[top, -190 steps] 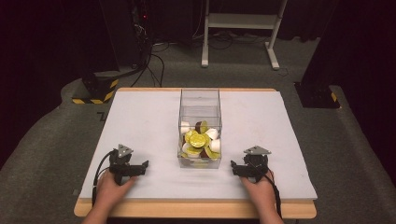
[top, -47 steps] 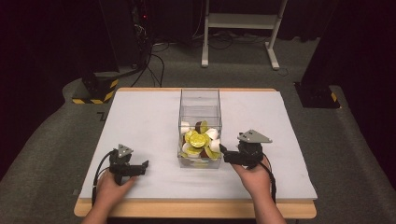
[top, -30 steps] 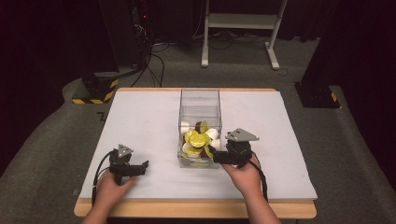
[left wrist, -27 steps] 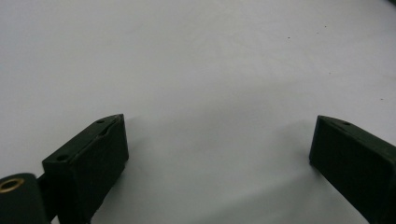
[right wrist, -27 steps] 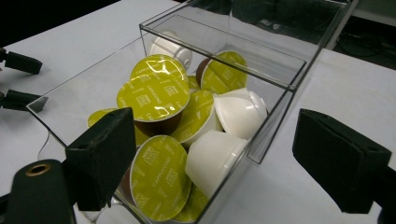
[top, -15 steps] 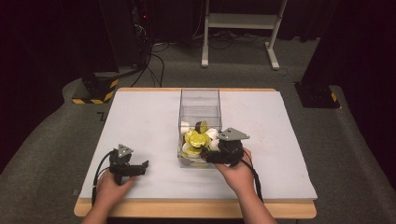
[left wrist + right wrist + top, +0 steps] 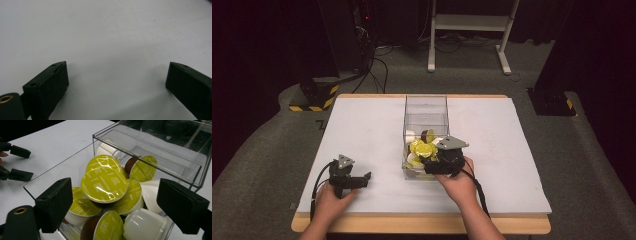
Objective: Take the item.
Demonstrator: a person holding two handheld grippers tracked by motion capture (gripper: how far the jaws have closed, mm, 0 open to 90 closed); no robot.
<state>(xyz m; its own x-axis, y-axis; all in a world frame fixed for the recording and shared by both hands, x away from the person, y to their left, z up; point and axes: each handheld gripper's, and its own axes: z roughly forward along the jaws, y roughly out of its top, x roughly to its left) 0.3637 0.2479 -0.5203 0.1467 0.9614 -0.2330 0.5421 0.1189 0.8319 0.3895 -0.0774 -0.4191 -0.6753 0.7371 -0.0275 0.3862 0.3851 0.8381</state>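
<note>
A clear box holds coffee capsules with shiny yellow-green foil lids printed in pale lettering, on brown or white cups. The desk is white with a light wooden edge. Both grippers' jaws are black.

We see a white tabletop with a wooden front edge, a clear plastic box standing at its middle, the left gripper resting near its front-left corner.

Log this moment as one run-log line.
right tongs: open, above capsules in clear box | left tongs: open, resting on table | held: nothing
</note>
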